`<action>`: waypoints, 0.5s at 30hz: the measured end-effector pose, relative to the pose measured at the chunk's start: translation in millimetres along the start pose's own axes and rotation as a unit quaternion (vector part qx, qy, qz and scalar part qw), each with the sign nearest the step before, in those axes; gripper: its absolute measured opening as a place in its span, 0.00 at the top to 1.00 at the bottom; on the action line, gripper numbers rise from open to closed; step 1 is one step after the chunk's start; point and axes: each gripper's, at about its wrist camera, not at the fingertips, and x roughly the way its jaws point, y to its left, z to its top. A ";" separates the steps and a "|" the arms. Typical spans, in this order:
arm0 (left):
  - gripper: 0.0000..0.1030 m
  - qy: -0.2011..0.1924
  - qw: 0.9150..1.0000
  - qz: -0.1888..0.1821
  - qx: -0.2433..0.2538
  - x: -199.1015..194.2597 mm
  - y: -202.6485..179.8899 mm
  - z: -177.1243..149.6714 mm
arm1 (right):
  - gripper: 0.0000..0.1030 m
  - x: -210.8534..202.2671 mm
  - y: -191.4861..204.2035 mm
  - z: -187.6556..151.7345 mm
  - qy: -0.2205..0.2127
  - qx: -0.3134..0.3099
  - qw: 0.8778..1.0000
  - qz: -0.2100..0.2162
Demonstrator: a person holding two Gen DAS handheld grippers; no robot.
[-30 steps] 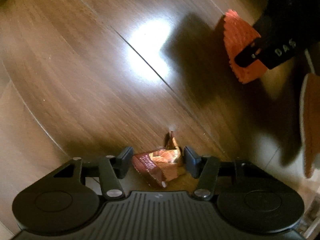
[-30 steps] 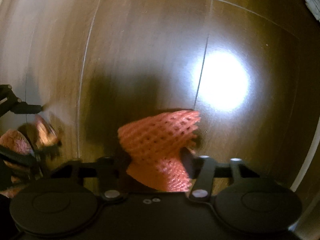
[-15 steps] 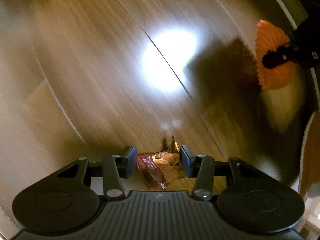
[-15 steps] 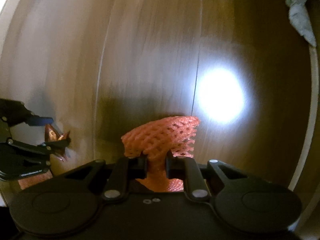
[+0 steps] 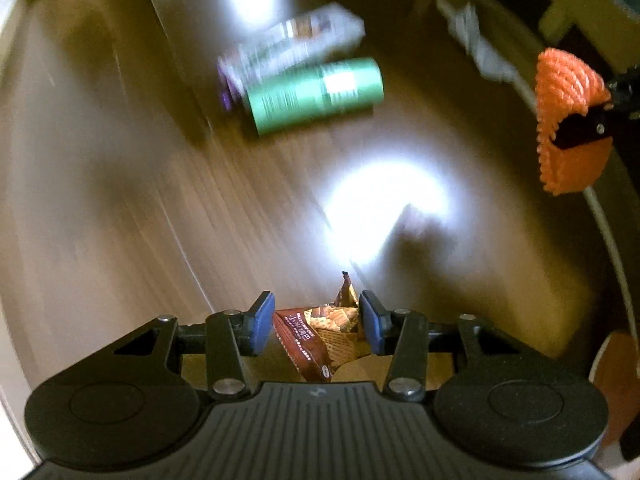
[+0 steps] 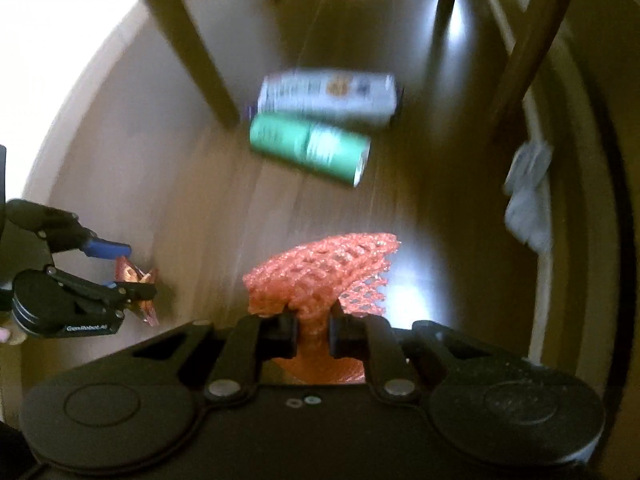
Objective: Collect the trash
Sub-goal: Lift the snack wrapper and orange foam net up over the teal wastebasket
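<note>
My left gripper [image 5: 315, 309] points down at the wooden floor, shut on a crumpled brown snack wrapper [image 5: 316, 334] that hangs between its blue pads, clear of the floor. The right wrist view shows the same gripper [image 6: 120, 268] at the left with the wrapper [image 6: 138, 278]. My right gripper [image 6: 314, 326] is shut on an orange foam fruit net [image 6: 324, 268], whose free end fans out ahead of the fingers. In the left wrist view the net [image 5: 564, 92] hangs at the far right, with a black finger [image 5: 580, 130] across it.
A green can [image 6: 308, 148] lies on its side on the floor beside a white and purple container [image 6: 328, 94]. A crumpled white tissue [image 6: 528, 196] lies at the right by the baseboard. Wooden chair legs [image 6: 188, 40] stand behind the cans.
Both grippers have risen off the floor with their loads. The right jaws closed tight on the foam net. The cans, tissue and chair legs have come into view.
</note>
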 end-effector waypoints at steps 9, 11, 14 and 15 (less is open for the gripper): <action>0.56 -0.138 0.989 0.039 -0.029 -99.5 7.1 70.2 | 0.88 -93.4 -10.8 49.8 -0.155 -0.029 0.988 0.001; 0.56 -0.164 0.985 0.047 -0.033 -122.2 4.2 82.2 | 0.88 -116.3 -10.1 57.0 -0.185 -0.042 0.982 -0.002; 0.56 -0.200 0.978 0.058 -0.033 -154.0 0.3 93.9 | 0.88 -152.0 -7.5 67.4 -0.234 -0.082 0.969 -0.024; 0.56 -0.211 0.975 0.063 -0.033 -165.5 -1.4 97.4 | 0.88 -165.3 -7.7 70.8 -0.248 -0.089 0.964 -0.028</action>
